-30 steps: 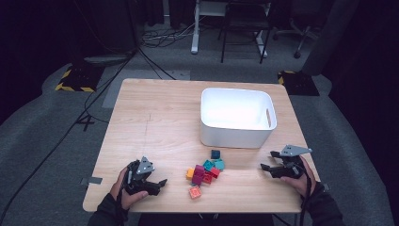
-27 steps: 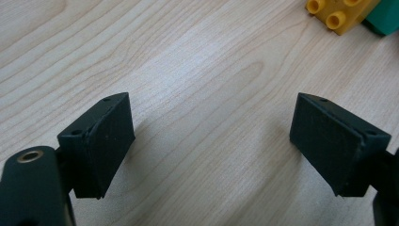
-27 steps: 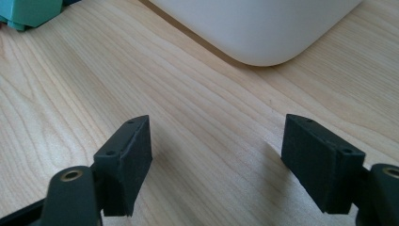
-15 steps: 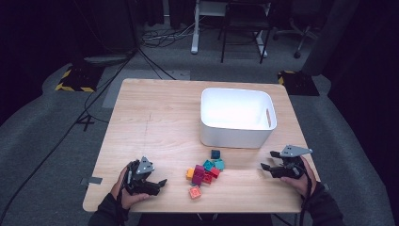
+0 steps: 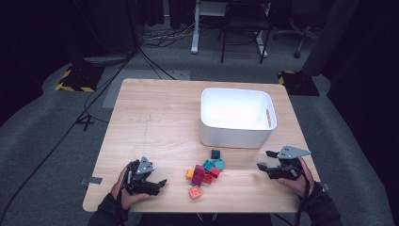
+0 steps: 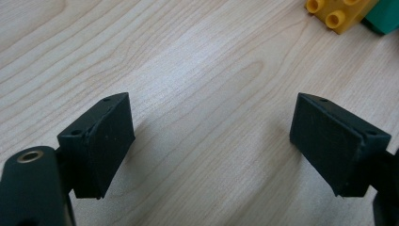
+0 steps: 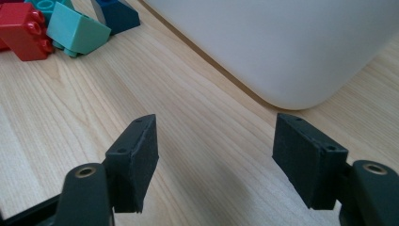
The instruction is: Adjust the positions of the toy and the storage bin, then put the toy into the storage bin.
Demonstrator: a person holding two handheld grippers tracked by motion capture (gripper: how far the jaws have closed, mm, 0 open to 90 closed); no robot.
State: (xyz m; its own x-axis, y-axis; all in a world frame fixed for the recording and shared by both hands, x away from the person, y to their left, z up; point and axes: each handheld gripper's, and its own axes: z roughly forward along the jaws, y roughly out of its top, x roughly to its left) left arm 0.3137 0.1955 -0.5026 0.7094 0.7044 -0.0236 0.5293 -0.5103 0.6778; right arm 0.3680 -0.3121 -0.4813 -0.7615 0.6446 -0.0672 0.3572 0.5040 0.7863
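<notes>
Nearest the table's (image 5: 155,122) front edge: left gripper (image 5: 160,184) at one corner, right gripper (image 5: 264,160) at the other, both low over bare wood. Left jaws spread wide, nothing between them. Right jaws also apart and empty, having just been closing a little. Between the two, a cluster of toy bricks (image 5: 203,173), well apart from either. Close up in the left gripper view, a yellow brick (image 6: 339,13); in the right gripper view, a red brick (image 7: 23,31) and teal brick (image 7: 77,30). Farther back, just behind the cluster, a white bin (image 5: 236,117).
</notes>
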